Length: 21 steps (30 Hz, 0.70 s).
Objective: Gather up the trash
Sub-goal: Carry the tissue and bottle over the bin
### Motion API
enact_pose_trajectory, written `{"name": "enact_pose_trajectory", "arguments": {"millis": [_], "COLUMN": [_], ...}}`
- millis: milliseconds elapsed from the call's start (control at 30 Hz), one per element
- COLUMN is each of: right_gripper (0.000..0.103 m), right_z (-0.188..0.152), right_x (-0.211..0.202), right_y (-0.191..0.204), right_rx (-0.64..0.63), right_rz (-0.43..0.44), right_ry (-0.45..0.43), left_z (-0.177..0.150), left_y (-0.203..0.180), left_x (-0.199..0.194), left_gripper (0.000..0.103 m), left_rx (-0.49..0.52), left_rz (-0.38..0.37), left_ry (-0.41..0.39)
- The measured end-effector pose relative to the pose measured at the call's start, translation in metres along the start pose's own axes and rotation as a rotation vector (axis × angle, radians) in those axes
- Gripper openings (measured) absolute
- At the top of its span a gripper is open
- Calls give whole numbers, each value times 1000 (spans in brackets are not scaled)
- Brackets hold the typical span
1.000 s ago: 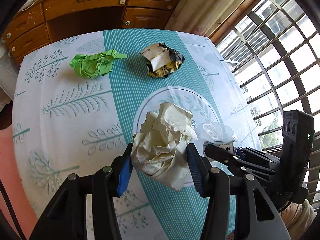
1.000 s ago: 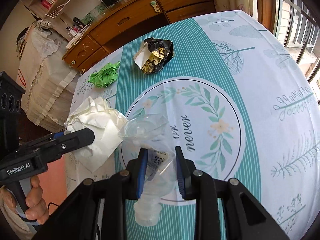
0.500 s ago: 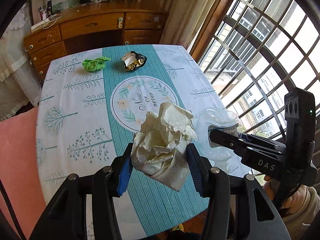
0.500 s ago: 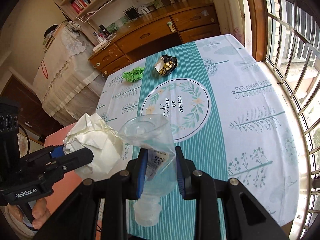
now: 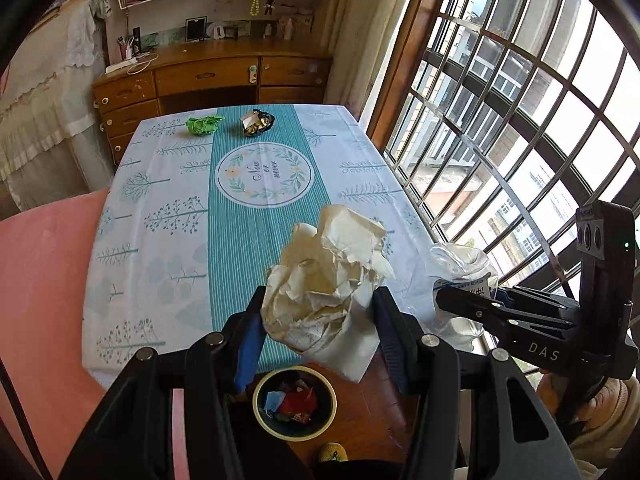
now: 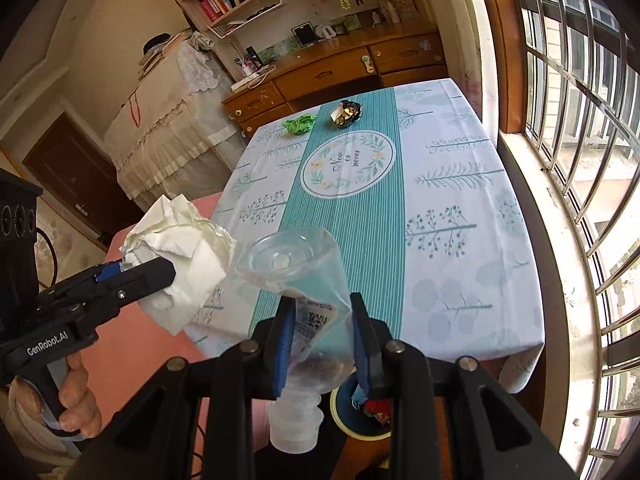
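Note:
My left gripper (image 5: 318, 312) is shut on a crumpled cream paper ball (image 5: 328, 280), held above the near table edge; the ball also shows in the right wrist view (image 6: 180, 256). My right gripper (image 6: 322, 320) is shut on a crushed clear plastic bottle (image 6: 304, 280), cap toward the camera; the bottle also shows in the left wrist view (image 5: 460, 272). A dark round trash bin (image 5: 296, 402) with scraps inside stands on the floor below both grippers. A crumpled green paper (image 5: 203, 124) and a black-gold wrapper (image 5: 257, 122) lie at the table's far end.
The table (image 5: 160, 208) has a white and teal cloth. A pink cushion (image 5: 40, 300) lies to its left. A barred window (image 5: 500, 120) runs along the right. A wooden dresser (image 5: 208, 80) stands behind the table.
Both grippers pulled back and up from the table with their loads. The table now looks farther away and the bin on the floor has come into view below.

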State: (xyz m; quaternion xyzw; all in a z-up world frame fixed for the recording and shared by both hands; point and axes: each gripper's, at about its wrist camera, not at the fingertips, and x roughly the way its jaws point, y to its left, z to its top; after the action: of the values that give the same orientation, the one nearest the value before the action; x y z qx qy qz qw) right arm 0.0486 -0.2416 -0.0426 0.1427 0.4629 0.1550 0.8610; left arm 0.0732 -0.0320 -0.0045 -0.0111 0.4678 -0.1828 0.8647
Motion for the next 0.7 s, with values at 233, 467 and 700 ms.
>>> {"name": "enact_pose_trajectory", "arguments": {"millis": [233, 467, 700], "right_gripper": [26, 26, 26], "right_z": [-55, -112, -193], "right_x": [-6, 19, 91], "right_y": [-2, -1, -12], "right_rx": [47, 75, 124], "right_rz": [27, -25, -135], "right_ry": [74, 129, 238], "left_z": [-57, -111, -184], "left_y": [-9, 3, 17], "left_x": [-22, 3, 67], "left_gripper": [50, 50, 50], "left_rx": [20, 32, 75], "left_rz": [52, 49, 55], "left_ry": [89, 212, 304]}}
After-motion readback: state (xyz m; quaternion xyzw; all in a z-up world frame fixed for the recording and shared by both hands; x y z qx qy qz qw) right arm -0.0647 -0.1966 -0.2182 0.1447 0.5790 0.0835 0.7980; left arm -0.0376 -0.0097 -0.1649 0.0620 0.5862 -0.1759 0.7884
